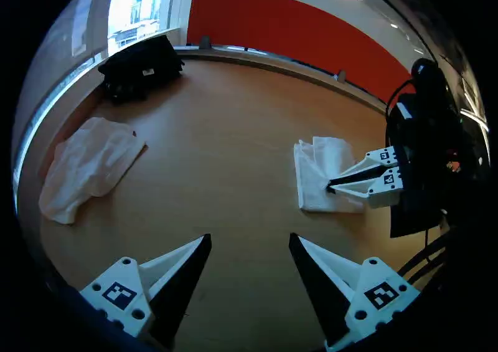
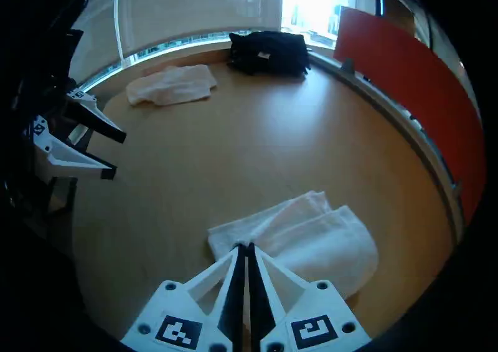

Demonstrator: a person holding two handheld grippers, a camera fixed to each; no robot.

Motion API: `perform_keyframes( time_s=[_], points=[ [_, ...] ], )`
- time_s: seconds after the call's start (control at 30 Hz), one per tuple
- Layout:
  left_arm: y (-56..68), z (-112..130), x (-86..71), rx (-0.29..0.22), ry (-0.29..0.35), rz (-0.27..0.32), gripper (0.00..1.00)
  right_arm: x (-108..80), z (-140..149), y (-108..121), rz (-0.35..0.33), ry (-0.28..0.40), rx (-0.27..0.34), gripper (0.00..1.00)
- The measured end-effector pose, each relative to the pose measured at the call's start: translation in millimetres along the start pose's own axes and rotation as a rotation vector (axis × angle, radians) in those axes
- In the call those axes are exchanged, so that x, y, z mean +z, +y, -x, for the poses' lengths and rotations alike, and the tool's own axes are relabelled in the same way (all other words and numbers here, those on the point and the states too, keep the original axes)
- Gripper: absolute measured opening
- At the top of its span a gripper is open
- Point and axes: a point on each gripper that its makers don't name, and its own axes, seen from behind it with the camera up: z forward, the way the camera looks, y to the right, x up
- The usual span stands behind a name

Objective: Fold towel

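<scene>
At 6 o'clock the right tongs (image 2: 244, 247) have their fingers drawn almost together, tips at the near edge of a folded white towel (image 2: 311, 240) lying on the wooden tabletop (image 2: 249, 146) toward 5 o'clock. The left tongs (image 2: 117, 156) reach in at 9 o'clock with fingers apart. A crumpled white cloth (image 2: 171, 84) lies at 11 o'clock, a black bag (image 2: 269, 52) at 12 and a red panel (image 2: 423, 90) at 2.

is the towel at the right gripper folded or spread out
Folded: the towel lies as a compact stack with layered edges, the right gripper pinching its near edge.
</scene>
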Motion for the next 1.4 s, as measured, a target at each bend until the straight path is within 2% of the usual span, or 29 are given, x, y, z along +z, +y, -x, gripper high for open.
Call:
perform_keyframes(
  time_s=[0.27, 0.33, 0.4, 0.53, 0.73, 1.0, 1.4],
  points=[
    [-0.5, 0, 1.1, -0.009, 0.000, 0.001, 0.93, 1.3, 2, 1, -0.001, -0.006, 0.012, 0.06],
    [0.1, 0, 1.9, -0.007, -0.001, 0.002, 0.93, -0.5, 1, 1, -0.001, -0.002, 0.016, 0.09],
    [0.7, -1, 2.6, -0.003, -0.001, 0.001, 0.93, -2.4, 0, 2, -0.001, 0.003, 0.020, 0.17],
    [2.2, -1, 3.7, 0.004, -0.004, 0.001, 0.93, -7.0, -2, 4, 0.007, 0.014, 0.027, 0.41],
    [3.7, -2, 4.3, 0.007, -0.002, 0.002, 0.93, -12.6, -1, 6, 0.014, 0.021, 0.034, 0.58],
    [4.4, -4, 4.6, 0.007, 0.001, 0.001, 0.93, -19.9, 9, 7, 0.034, 0.019, 0.046, 0.59],
    [10.3, -7, 7.2, 0.016, 0.000, 0.008, 0.93, -37.5, 43, 12, 0.080, -0.002, 0.101, 0.59]
  ],
)
